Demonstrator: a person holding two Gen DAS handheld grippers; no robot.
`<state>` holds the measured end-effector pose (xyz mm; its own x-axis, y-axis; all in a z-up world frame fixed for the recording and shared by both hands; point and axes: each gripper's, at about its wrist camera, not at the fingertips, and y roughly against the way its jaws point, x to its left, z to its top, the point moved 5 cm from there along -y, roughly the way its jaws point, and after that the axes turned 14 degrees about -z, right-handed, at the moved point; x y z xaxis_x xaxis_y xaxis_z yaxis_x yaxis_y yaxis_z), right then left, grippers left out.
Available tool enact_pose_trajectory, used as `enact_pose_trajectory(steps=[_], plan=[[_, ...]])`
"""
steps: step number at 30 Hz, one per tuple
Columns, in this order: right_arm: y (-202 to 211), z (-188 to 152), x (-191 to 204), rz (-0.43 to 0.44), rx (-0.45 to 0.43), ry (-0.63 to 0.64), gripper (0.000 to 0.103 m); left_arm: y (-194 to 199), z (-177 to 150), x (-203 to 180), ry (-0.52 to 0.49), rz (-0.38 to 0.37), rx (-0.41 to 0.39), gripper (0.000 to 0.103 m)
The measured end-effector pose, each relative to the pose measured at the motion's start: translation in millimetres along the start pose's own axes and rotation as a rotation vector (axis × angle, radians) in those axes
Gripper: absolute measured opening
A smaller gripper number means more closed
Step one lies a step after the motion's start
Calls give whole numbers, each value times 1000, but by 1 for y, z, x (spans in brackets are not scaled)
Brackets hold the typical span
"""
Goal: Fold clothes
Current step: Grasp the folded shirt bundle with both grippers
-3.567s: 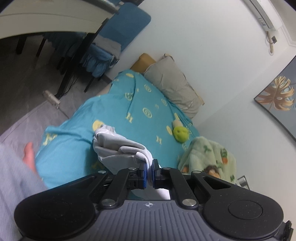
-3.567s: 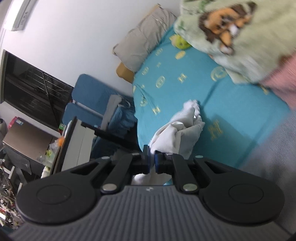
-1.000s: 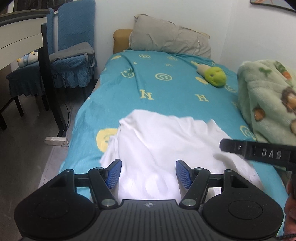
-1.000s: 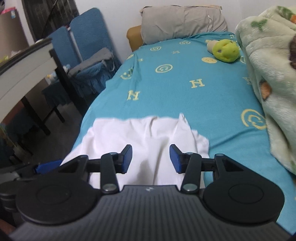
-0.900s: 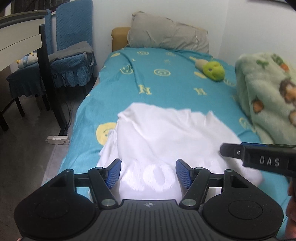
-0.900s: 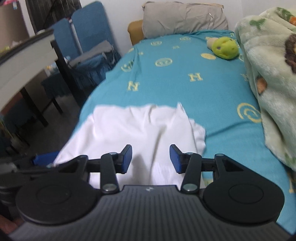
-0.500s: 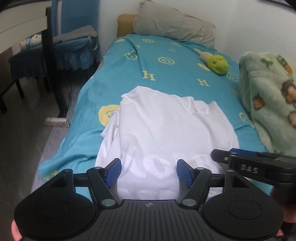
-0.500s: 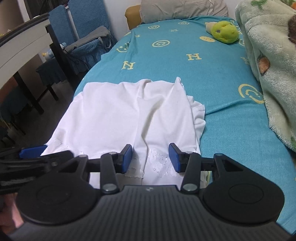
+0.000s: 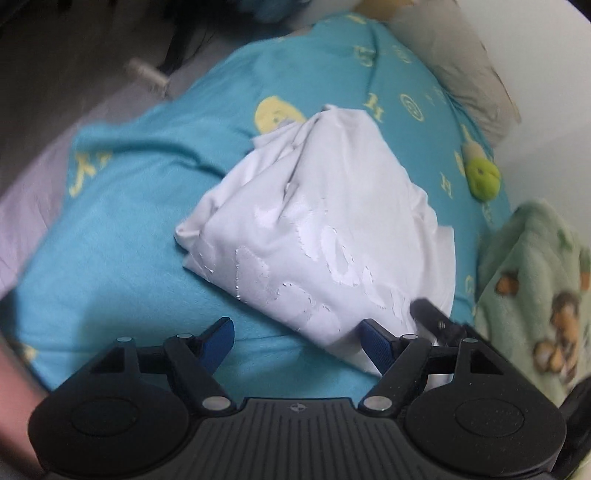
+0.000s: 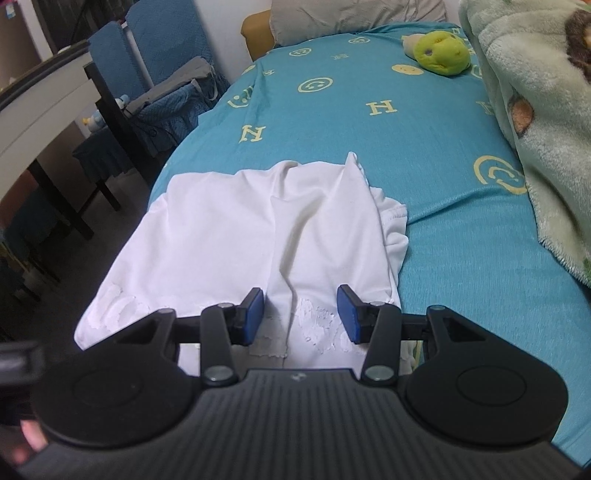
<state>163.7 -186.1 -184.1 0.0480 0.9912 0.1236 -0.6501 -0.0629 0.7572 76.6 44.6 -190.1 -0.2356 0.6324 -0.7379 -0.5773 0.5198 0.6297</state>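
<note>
The left gripper (image 9: pixel 297 341) has just been widening, nothing between its pads. The right gripper (image 10: pixel 301 317) is part-open over a white shirt (image 10: pixel 258 229), soft and rumpled with cracked lettering, lying near the foot edge of the teal bed (image 10: pixel 424 147). Beyond: fleece blanket (image 10: pixel 535 110), green plush (image 10: pixel 439 51), pillow (image 10: pixel 351 14).

Green plush toy (image 10: pixel 439 51), fleece blanket (image 10: pixel 546 122)

The white garment's (image 10: pixel 258 236) near hem is hidden behind the tongs.
</note>
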Motion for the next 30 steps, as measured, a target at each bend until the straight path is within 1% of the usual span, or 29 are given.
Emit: enact_pose_trajectory(steps=[2, 6, 9, 10, 11, 13, 14, 15, 17, 19, 20, 22, 23, 24, 25, 26, 28, 29, 30], plan=[[0, 0, -2, 7, 3, -17, 46, -6, 4, 8, 74, -63, -23, 78], [-1, 0, -2, 10, 5, -32, 46, -4, 11, 12, 127, -174, -88, 75], [-1, -1, -1, 4, 1, -27, 46, 4, 13, 17, 169, -280, -139, 75], [-1, -1, -2, 4, 0, -29, 46, 5, 14, 20, 191, -308, -149, 73], [-1, -1, -2, 4, 0, -32, 46, 5, 15, 24, 225, -316, -154, 70], [0, -1, -1, 3, 1, -30, 46, 4, 15, 33, 259, -292, -153, 53], [0, -1, -1, 3, 1, -29, 46, 3, 15, 36, 264, -277, -151, 49], [0, -1, -1, 3, 1, -31, 46, 3, 15, 38, 264, -267, -151, 46], [3, 0, -2, 7, 2, -47, 46, 2, 15, 38, 263, -267, -157, 43], [9, 3, -5, 17, 3, -77, 46, 1, 15, 38, 252, -260, -165, 35], [14, 5, -7, 33, 3, -102, 49, 1, 15, 38, 246, -256, -167, 34], [27, 7, -10, 92, 4, -165, 49, 1, 15, 38, 242, -255, -169, 31], [33, 7, -10, 131, 13, -198, 51, 1, 16, 38, 245, -259, -170, 31], [39, 5, -10, 178, 27, -233, 56, 1, 16, 38, 248, -261, -171, 30], [44, 4, -10, 230, 42, -268, 73, 1, 16, 38, 250, -264, -172, 30], [48, 2, -9, 284, 63, -307, 95, 1, 17, 38, 251, -265, -173, 30], [53, -5, -5, 399, 122, -391, 103, 2, 17, 37, 250, -269, -175, 30], [53, -10, 0, 452, 159, -427, 103, 2, 17, 37, 251, -271, -176, 30], [50, -15, 5, 480, 194, -460, 103, 3, 17, 38, 254, -274, -176, 30]])
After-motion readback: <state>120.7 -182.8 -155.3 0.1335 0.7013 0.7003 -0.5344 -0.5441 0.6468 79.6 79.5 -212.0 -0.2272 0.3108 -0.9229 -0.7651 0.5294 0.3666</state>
